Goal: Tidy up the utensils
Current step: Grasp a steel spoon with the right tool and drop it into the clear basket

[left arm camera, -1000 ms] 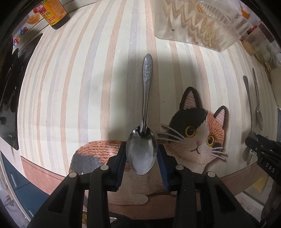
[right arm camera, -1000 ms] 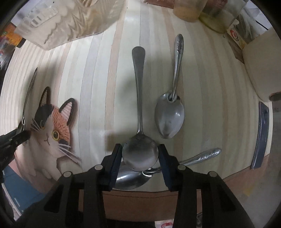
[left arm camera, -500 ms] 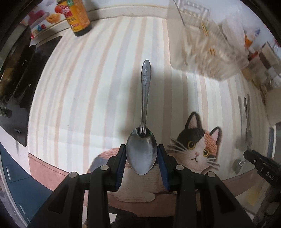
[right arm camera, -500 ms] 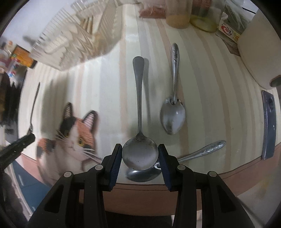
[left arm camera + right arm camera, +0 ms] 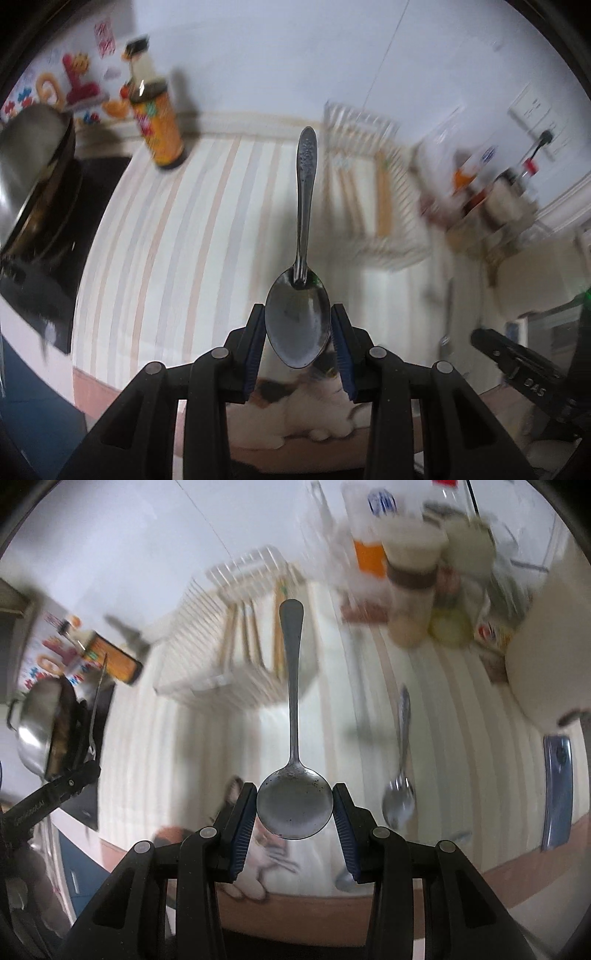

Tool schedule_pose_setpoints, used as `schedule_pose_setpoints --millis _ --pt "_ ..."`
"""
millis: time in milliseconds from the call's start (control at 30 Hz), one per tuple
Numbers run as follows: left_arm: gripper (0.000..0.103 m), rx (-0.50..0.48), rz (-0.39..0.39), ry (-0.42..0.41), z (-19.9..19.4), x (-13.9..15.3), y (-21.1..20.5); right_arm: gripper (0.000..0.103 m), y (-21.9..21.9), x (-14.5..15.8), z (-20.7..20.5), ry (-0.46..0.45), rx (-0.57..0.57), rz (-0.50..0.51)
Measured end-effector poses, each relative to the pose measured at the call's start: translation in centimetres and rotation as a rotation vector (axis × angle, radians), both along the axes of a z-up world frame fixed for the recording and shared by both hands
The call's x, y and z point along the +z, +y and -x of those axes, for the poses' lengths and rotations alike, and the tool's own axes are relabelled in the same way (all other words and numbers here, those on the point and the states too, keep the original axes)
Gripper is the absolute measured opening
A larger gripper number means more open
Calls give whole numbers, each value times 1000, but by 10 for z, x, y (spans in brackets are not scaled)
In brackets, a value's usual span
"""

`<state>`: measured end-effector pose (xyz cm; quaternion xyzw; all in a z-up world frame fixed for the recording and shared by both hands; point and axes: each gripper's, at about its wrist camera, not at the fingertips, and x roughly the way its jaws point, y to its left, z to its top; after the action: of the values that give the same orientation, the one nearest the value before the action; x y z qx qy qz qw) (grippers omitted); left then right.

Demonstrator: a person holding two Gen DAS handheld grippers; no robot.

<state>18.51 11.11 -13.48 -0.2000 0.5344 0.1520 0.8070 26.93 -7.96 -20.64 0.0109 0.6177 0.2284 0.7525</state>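
My left gripper [image 5: 298, 325] is shut on the bowl of an oval spoon [image 5: 303, 229] with an embossed handle that points away, held well above the striped counter [image 5: 177, 236]. My right gripper [image 5: 294, 805] is shut on the bowl of a round soup spoon [image 5: 291, 686] with a plain handle, also lifted off the counter. A clear slotted utensil rack [image 5: 369, 199] [image 5: 236, 650] with chopsticks stands at the back. Another spoon [image 5: 400, 771] still lies on the counter to the right, and a further spoon bowl [image 5: 343, 880] peeks out beside the right finger.
A sauce bottle [image 5: 155, 122] and a metal wok [image 5: 33, 173] on a dark stove stand at the left. Jars and bottles [image 5: 413, 576] crowd the back right. A blue phone [image 5: 557, 794] lies at the right edge. A cat-pattern mat [image 5: 314, 402] lies near the front edge.
Both grippers have risen from the counter, each with its spoon, and tipped up so the wall and rack now show. The counter and cat mat have dropped lower in both views.
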Motion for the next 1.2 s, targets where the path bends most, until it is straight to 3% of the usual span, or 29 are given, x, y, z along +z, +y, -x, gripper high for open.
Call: schedule_pose_setpoints --millis 267,433,567,800,1133,1200 --pt "31 -27 40 -68 -65 27 7 43 30 28 -59 -64 -10 -50" --pt "31 -57 75 -54 -111 20 13 43 54 25 -100 -54 -24 -56" --pt "31 -61 139 -30 -141 7 21 43 69 5 -128 6 -34 -74" --pt "31 -66 175 12 -165 -15 28 43 86 -27 -151 81 -33 -72" --pt "33 -52 193 41 -165 -25 34 45 101 -47 -157 152 -1 -86" --pt "33 -41 171 42 -163 -22 36 57 101 -45 -157 141 7 -78"
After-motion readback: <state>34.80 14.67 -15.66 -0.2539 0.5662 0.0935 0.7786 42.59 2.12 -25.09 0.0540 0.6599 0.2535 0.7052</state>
